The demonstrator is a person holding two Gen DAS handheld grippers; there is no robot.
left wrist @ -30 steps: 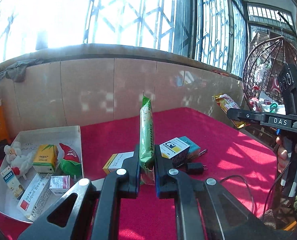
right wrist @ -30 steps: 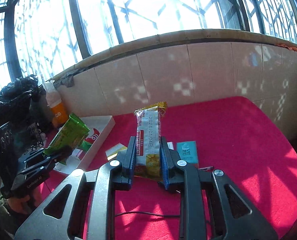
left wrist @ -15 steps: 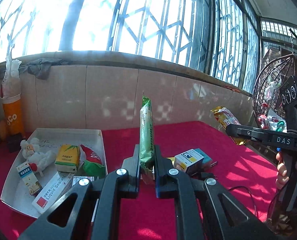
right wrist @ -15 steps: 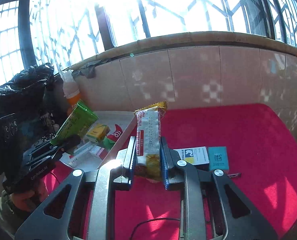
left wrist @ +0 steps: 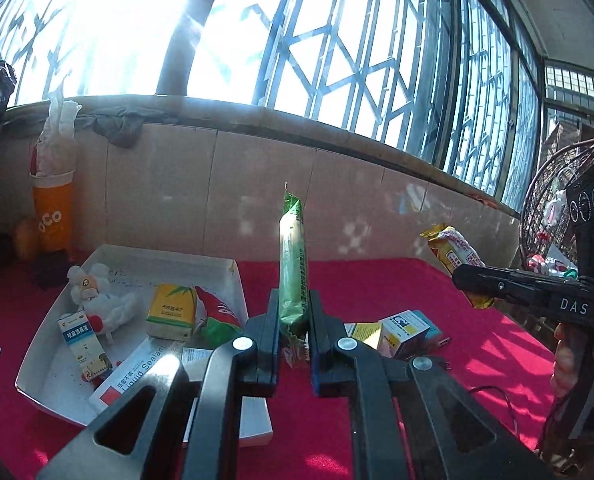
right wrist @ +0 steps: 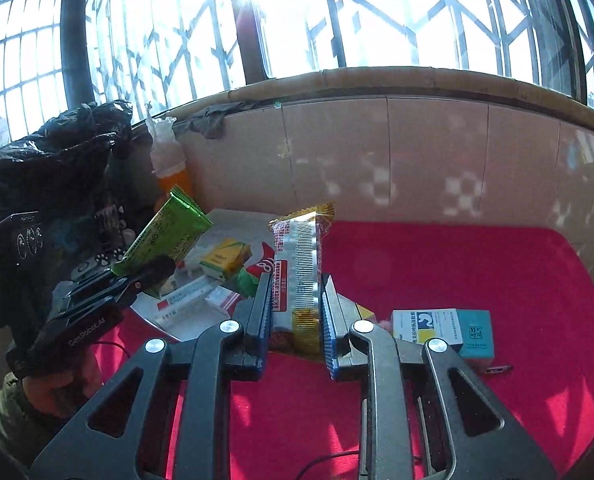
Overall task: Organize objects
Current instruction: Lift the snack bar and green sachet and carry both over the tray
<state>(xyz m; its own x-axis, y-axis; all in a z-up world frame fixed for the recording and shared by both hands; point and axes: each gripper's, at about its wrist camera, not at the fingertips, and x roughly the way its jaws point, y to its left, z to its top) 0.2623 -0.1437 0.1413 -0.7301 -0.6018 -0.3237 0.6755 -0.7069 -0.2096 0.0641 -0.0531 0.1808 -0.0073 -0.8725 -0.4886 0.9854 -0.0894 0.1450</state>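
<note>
My left gripper point(left wrist: 293, 322) is shut on a green snack packet point(left wrist: 292, 264) that stands upright between its fingers, above the red tablecloth and just right of the white tray point(left wrist: 233, 276). My right gripper point(right wrist: 296, 316) is shut on a yellow and silver snack packet point(right wrist: 299, 276), also held upright. In the left wrist view the right gripper point(left wrist: 463, 276) shows at the right edge with its yellow packet point(left wrist: 453, 250). In the right wrist view the left gripper point(right wrist: 145, 274) shows at the left with the green packet point(right wrist: 165, 232), close to the tray point(right wrist: 225, 218).
The tray holds a yellow box point(left wrist: 171, 312), a red and green pouch point(left wrist: 217, 316), a plush toy point(left wrist: 97, 300), a small carton point(left wrist: 81, 340) and a sealant box point(left wrist: 137, 372). Medicine boxes point(right wrist: 441, 330) and a cable point(left wrist: 493, 392) lie on the cloth. An orange cup point(left wrist: 52, 216) stands by the tiled wall.
Both grippers have swung left with their packets still gripped. The tray now sits closer and more central in both views, and the loose boxes have shifted right.
</note>
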